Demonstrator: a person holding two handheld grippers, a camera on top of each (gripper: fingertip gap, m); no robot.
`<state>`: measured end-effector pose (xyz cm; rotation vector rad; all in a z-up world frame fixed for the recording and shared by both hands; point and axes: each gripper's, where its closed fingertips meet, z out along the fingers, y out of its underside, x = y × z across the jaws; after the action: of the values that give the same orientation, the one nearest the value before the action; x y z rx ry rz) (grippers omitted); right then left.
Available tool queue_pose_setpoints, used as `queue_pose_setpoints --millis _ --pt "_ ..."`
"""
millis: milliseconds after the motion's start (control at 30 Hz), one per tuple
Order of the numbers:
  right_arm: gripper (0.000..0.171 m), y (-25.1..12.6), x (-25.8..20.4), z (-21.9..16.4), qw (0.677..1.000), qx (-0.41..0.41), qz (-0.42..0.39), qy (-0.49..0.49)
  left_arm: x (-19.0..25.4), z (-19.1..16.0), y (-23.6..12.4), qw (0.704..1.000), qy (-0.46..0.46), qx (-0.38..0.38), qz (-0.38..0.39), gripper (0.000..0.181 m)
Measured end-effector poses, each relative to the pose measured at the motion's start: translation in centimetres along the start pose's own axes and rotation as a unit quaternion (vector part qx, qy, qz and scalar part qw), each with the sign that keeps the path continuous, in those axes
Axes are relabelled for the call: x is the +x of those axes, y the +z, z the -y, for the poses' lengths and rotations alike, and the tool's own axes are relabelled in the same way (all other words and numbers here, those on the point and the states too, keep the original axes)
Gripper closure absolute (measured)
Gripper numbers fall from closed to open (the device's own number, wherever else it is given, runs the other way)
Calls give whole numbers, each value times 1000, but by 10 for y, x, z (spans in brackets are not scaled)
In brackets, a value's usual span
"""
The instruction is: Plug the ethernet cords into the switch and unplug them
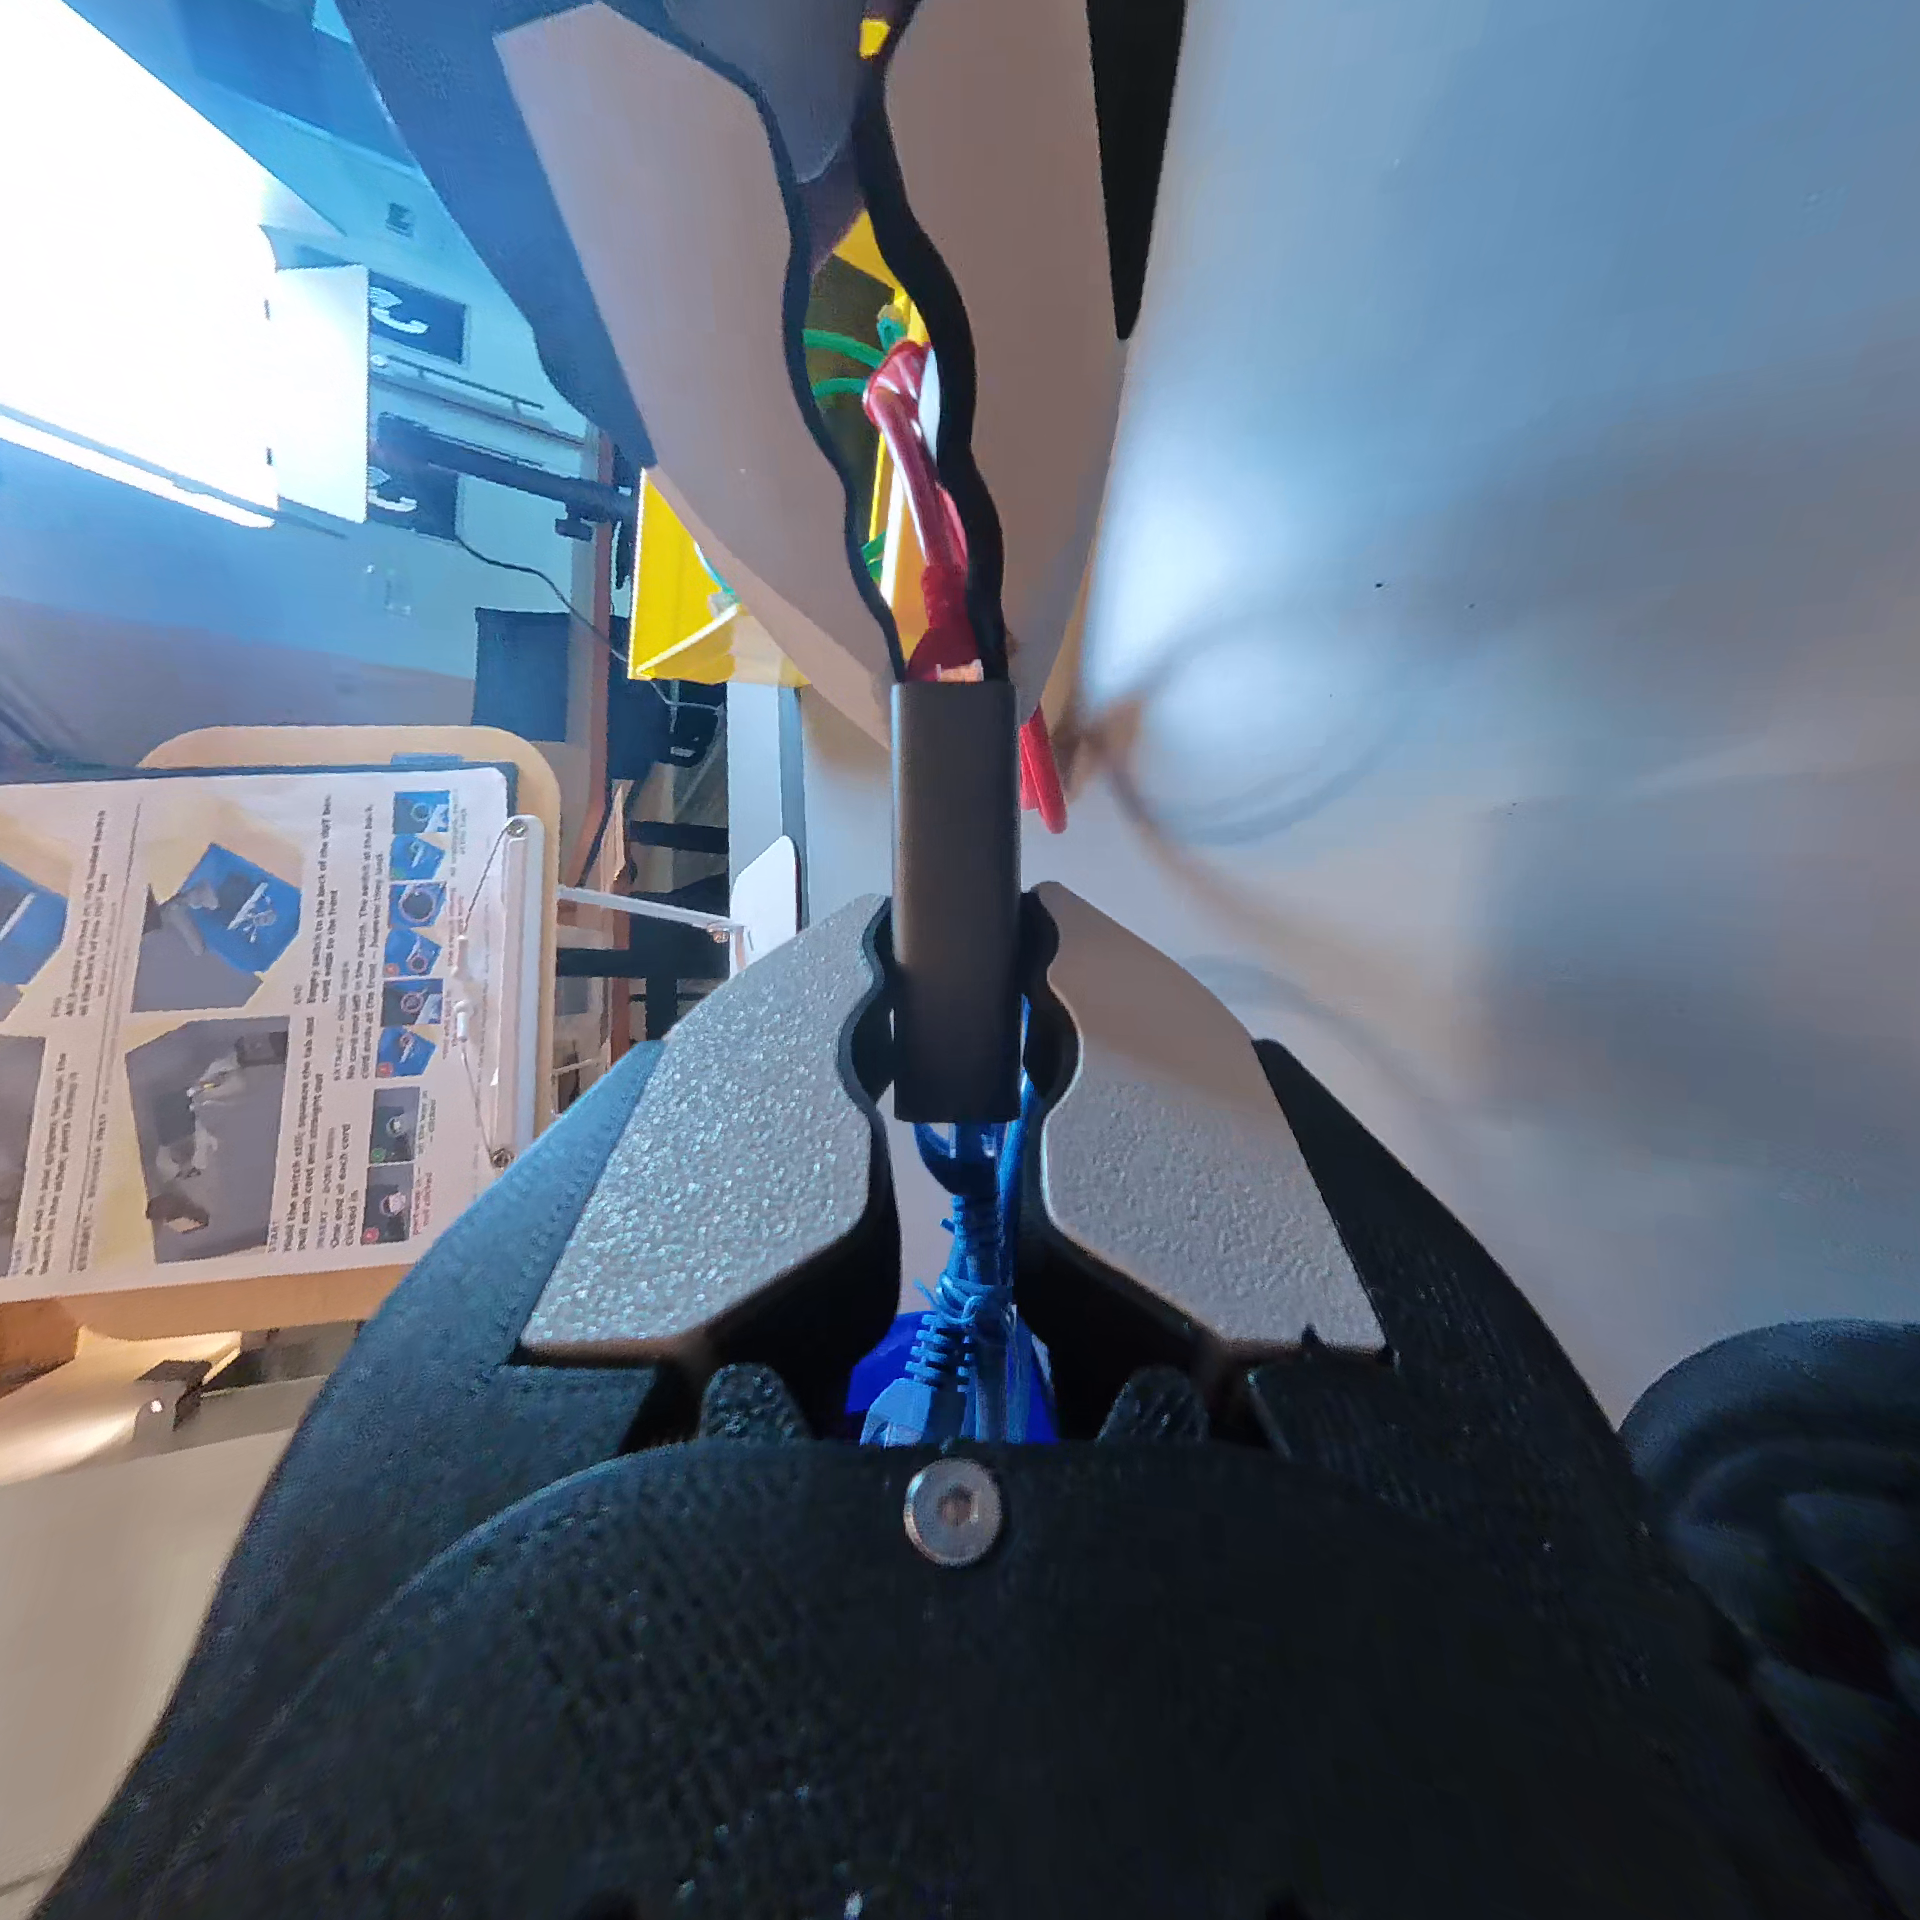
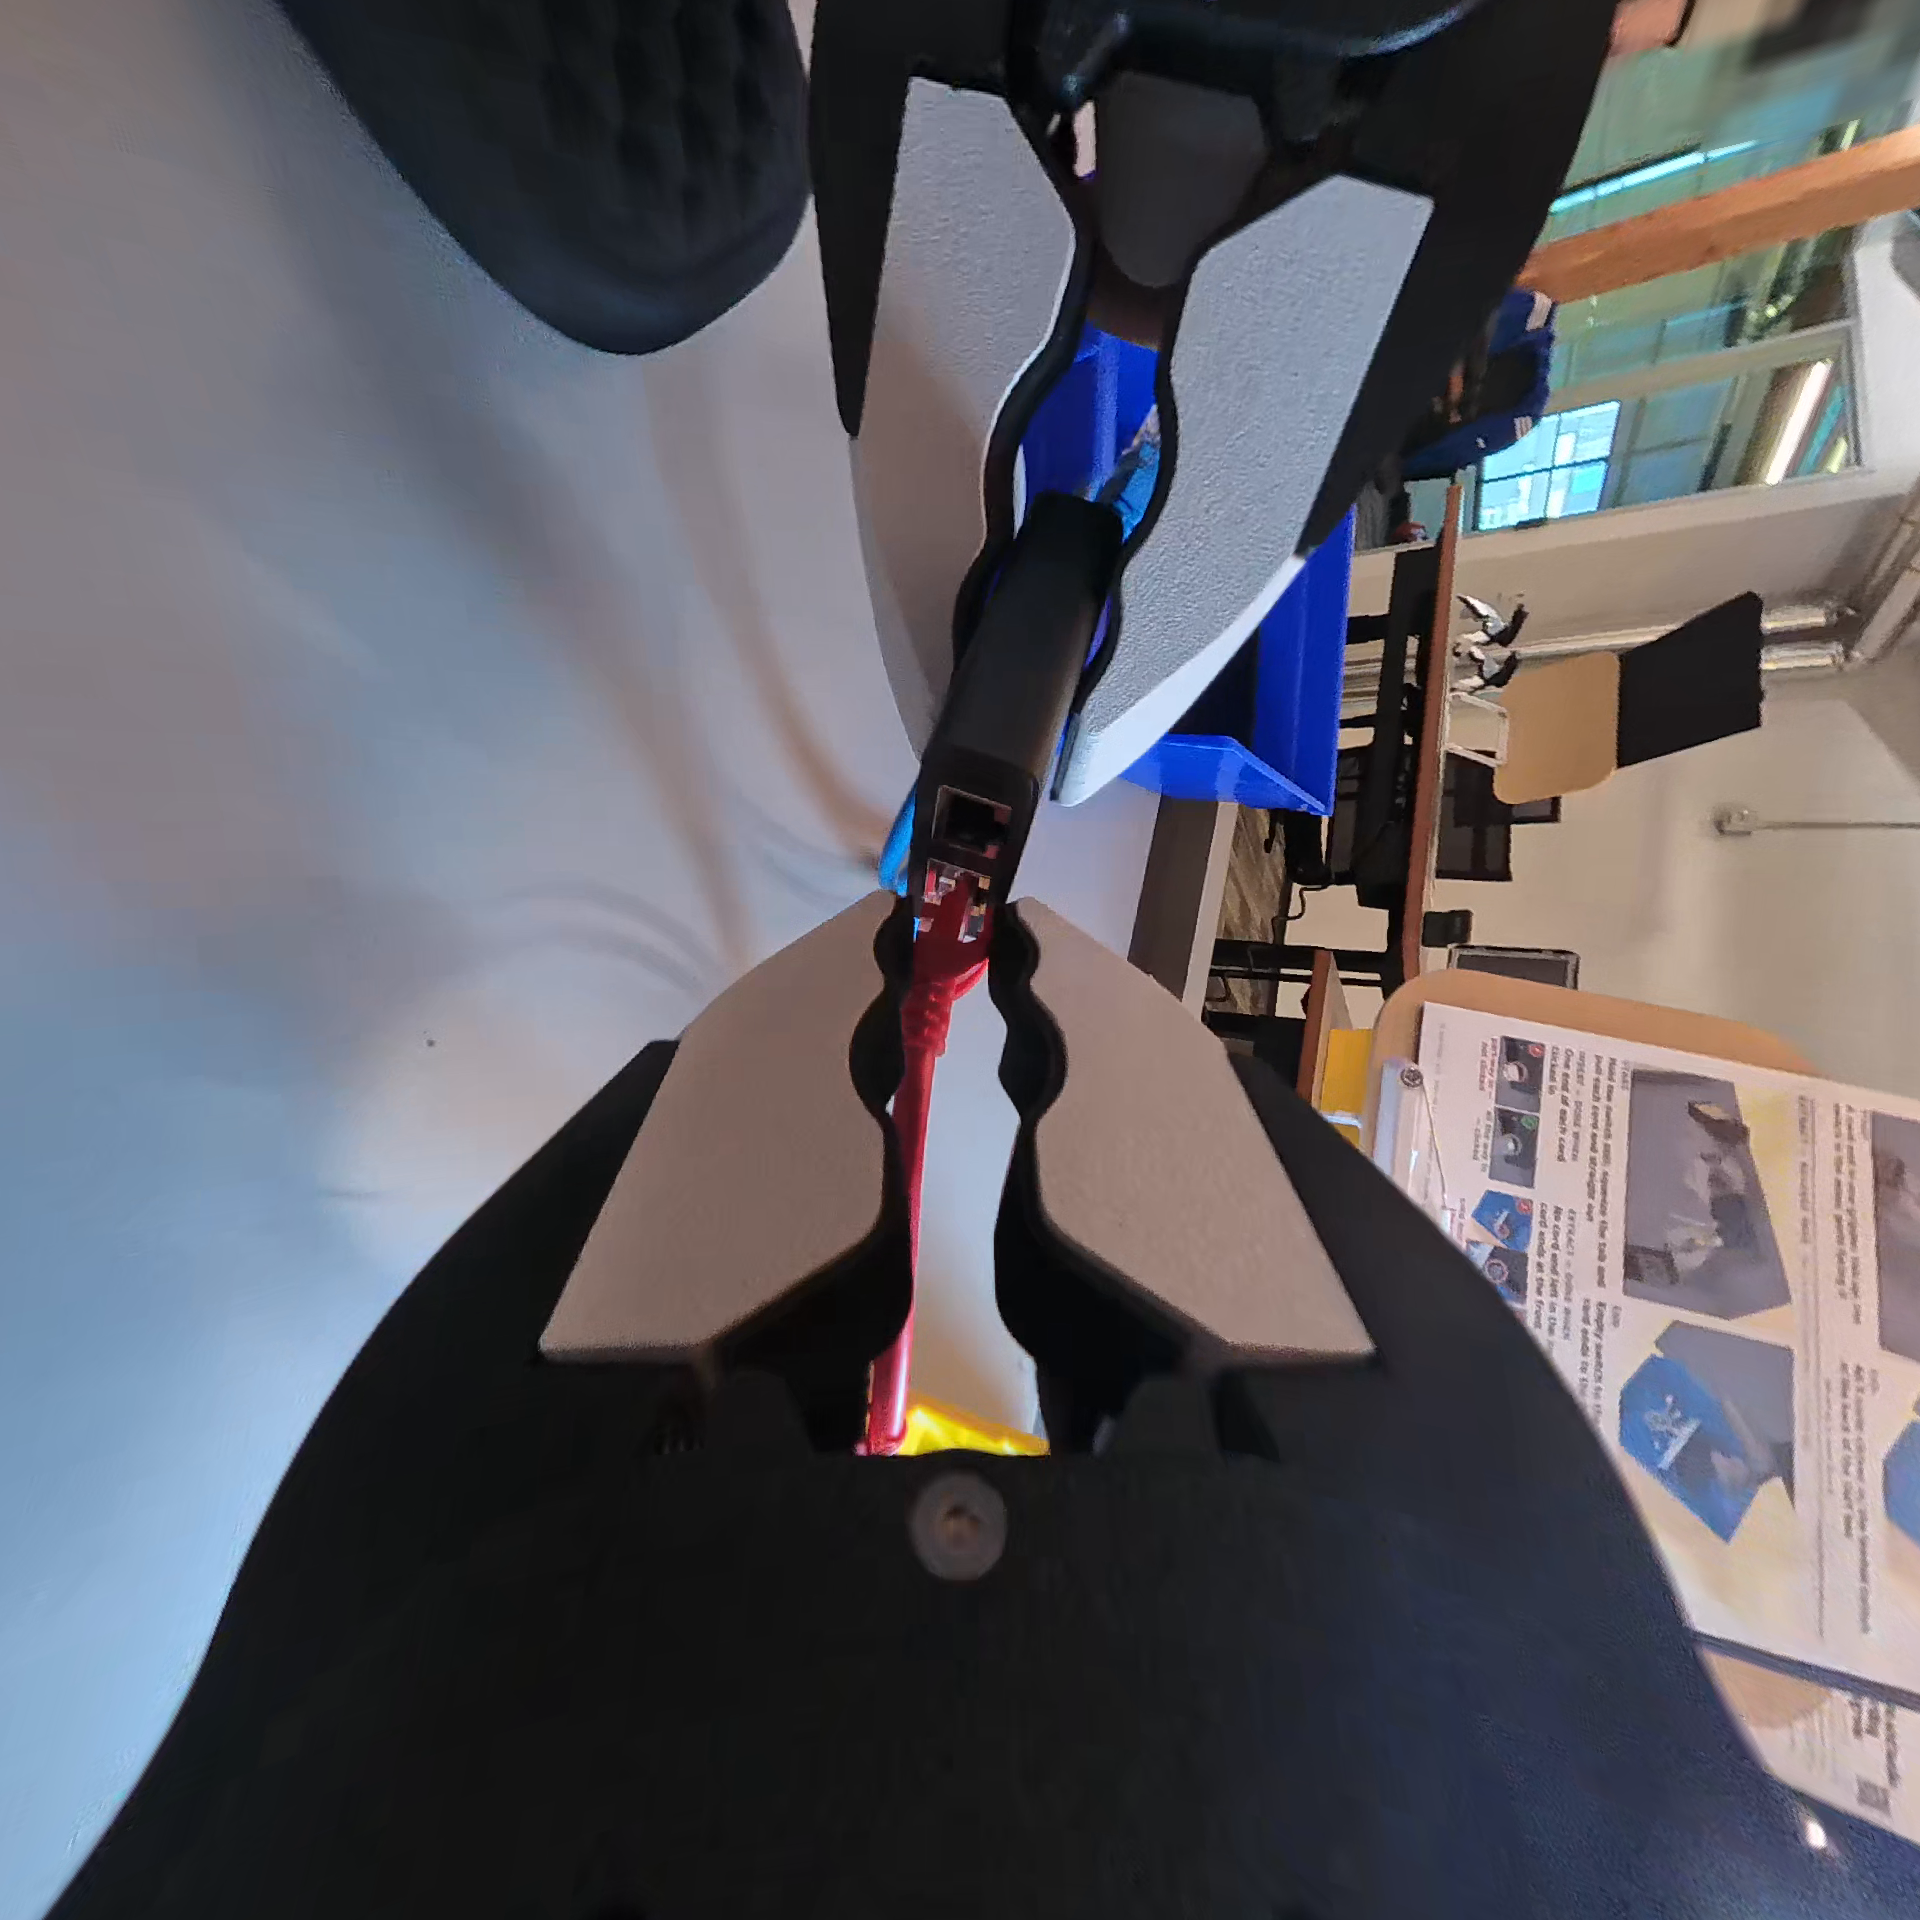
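Observation:
My left gripper [image 1: 961, 914] is shut on the black switch [image 1: 954, 831], seen edge-on and held over the white table [image 1: 1507, 727]. In the right wrist view the left gripper [image 2: 997, 769] clamps the switch [image 2: 1013, 665] from the far side. My right gripper [image 2: 951, 914] is shut on the red ethernet cord [image 2: 914, 1091] just behind its clear plug. The plug sits at the switch's port face, below an empty port [image 2: 971, 816]; I cannot tell how deep it is. The right gripper [image 1: 961, 665] and the red cord [image 1: 920, 468] also show in the left wrist view.
Blue cords [image 1: 966, 1330] lie behind my left fingers in a blue bin [image 2: 1278, 665]. A yellow bin [image 1: 686, 592] with green cords stands behind the right gripper. A printed instruction sheet [image 1: 260, 1029] on a board stands past the table edge; it also shows in the right wrist view [image 2: 1662, 1299]. The tips of both grippers are at nearly the same place.

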<state>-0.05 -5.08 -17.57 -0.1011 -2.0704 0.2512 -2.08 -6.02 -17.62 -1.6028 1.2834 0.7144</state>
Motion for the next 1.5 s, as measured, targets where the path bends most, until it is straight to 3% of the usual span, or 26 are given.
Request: queue_pose_setpoints --millis 467,1000,1200,1500 --pt "157 -35 -21 8 996 9 88 22 16 30 8 997 -26 46 -56 159" --pt "157 -55 -4 22 965 127 132 190 2 50 -5 987 -99 108 -69 159" --pt "157 -48 7 14 975 94 73 189 -7 45 -4 979 -163 110 -58 160" --pt "151 -45 13 13 981 72 17 177 -8 43 -7 981 -157 101 -45 160"
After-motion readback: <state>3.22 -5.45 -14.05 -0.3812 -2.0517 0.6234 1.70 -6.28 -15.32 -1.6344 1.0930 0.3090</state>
